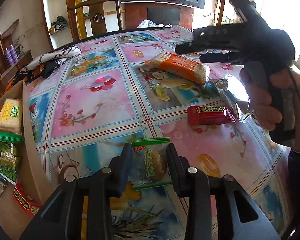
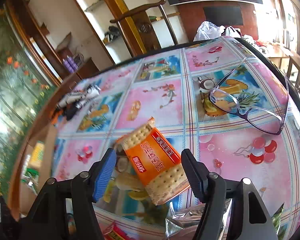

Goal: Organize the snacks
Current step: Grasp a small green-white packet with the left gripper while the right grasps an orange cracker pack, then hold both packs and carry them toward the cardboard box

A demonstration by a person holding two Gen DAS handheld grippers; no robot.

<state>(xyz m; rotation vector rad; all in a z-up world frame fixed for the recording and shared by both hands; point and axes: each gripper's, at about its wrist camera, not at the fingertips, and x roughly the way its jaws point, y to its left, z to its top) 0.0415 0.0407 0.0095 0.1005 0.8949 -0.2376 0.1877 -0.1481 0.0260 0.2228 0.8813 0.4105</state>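
Observation:
My left gripper (image 1: 149,156) is shut on a green-edged clear snack packet (image 1: 151,164) and holds it just above the flowered tablecloth (image 1: 94,104). An orange cracker pack (image 1: 181,67) lies on the table further back. My right gripper (image 1: 190,53) hovers open just right of and above that pack. In the right wrist view the cracker pack (image 2: 158,160) lies between the open fingers of the right gripper (image 2: 149,163), not touched. A red snack packet (image 1: 210,115) and a silver foil bag (image 1: 228,94) lie at the right.
A cardboard box (image 1: 28,140) at the left table edge holds several snacks, among them green pea bags (image 1: 7,158) and a cracker pack (image 1: 10,116). A patterned cloth (image 1: 50,62) lies at back left. Glasses (image 2: 248,104) lie at back right. A wooden chair (image 1: 96,14) stands behind the table.

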